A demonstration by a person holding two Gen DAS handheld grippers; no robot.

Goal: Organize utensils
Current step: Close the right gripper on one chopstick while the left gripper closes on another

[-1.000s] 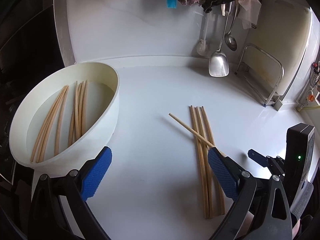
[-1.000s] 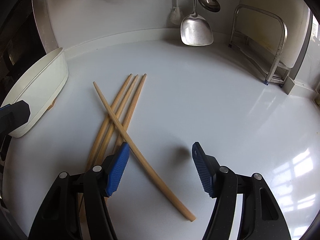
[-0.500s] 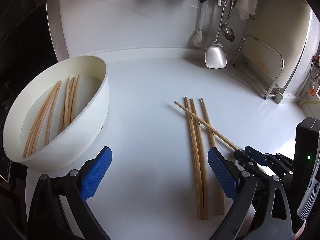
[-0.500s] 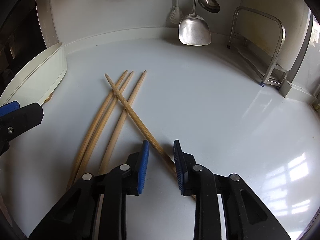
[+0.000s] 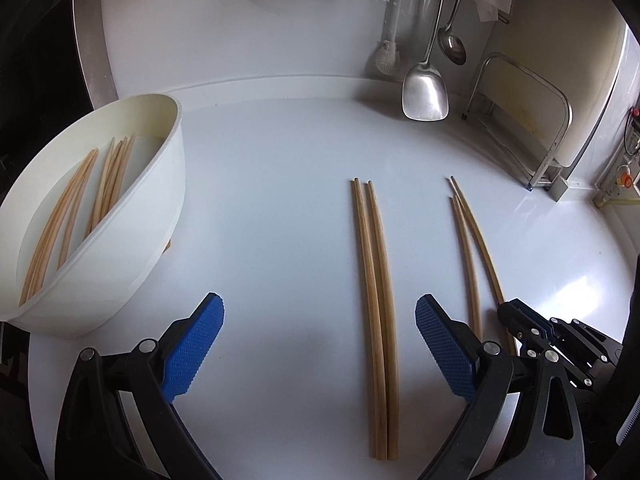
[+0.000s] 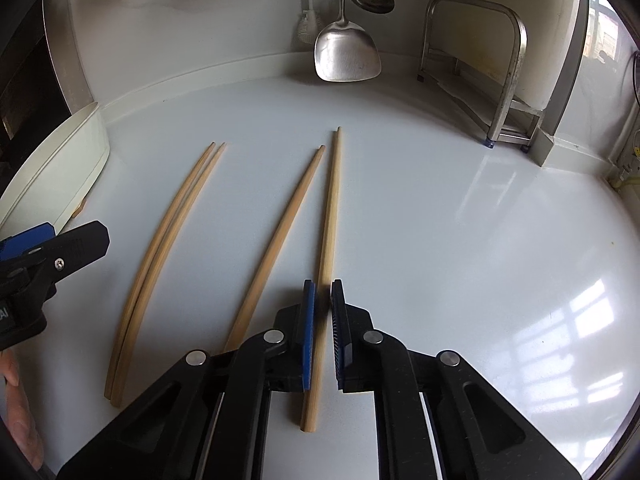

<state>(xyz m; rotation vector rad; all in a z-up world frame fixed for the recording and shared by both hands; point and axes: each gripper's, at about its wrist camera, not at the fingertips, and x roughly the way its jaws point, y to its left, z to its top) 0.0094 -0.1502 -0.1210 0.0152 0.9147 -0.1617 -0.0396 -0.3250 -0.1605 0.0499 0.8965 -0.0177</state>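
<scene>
While the left gripper [image 5: 318, 356] hangs wide open over the white counter [image 5: 260, 184], a tidy chopstick pair [image 5: 376, 300] lies just right of the white bowl [image 5: 132, 220], which holds more chopsticks. A second, splayed pair lies farther right.

From the right wrist, the right gripper [image 6: 323, 316] has its pads nearly closed around one chopstick [image 6: 330, 216], seemingly pinching its thick end. Light, stiff and smooth, it would likely pivot unless held nearer the middle.
</scene>
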